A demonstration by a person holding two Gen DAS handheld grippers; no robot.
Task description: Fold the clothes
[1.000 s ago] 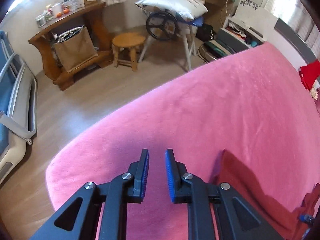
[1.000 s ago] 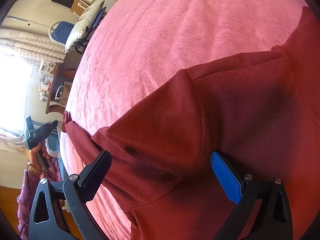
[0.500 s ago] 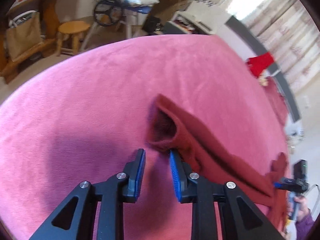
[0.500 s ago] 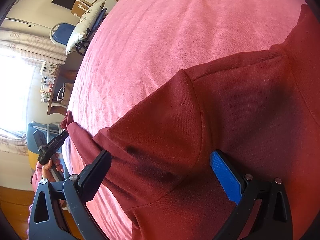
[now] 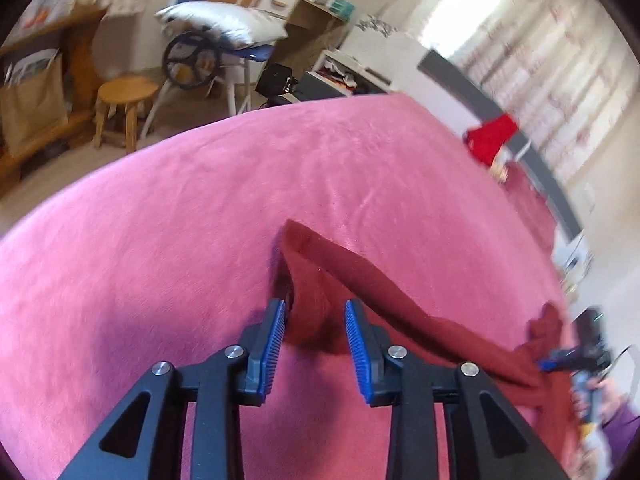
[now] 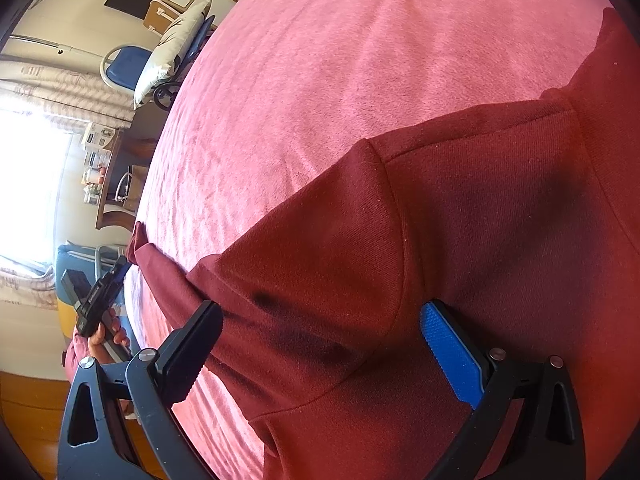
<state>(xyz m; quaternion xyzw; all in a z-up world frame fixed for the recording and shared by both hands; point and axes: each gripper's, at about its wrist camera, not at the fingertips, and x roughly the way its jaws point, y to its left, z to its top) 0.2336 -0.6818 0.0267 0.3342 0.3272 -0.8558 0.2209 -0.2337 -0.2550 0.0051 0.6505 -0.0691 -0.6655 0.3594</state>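
A dark red sweatshirt (image 6: 480, 220) lies flat on the pink bed cover (image 6: 320, 60). Its long sleeve (image 5: 380, 292) stretches across the cover (image 5: 180, 220) and ends in a cuff (image 5: 304, 252). My left gripper (image 5: 315, 308) points down at that cuff, its jaws opening with the cuff's end between the blue pads and no visible pinch. My right gripper (image 6: 320, 312) stands wide open over the shoulder and armpit area, fingers resting beside the cloth. The left gripper (image 6: 104, 288) also shows at the sleeve's far end in the right wrist view.
Beyond the bed edge stand a wooden stool (image 5: 126, 96), a chair with a white pillow (image 5: 224, 28), a brown bag (image 5: 32, 108) and a desk. A bright red cloth (image 5: 492, 136) lies at the bed's far side. A hand holds the right gripper (image 5: 576, 360).
The left gripper swung from the bed's edge toward the sleeve and dipped to the cuff. Its jaws widened and now flank the cuff end. The right gripper kept still.
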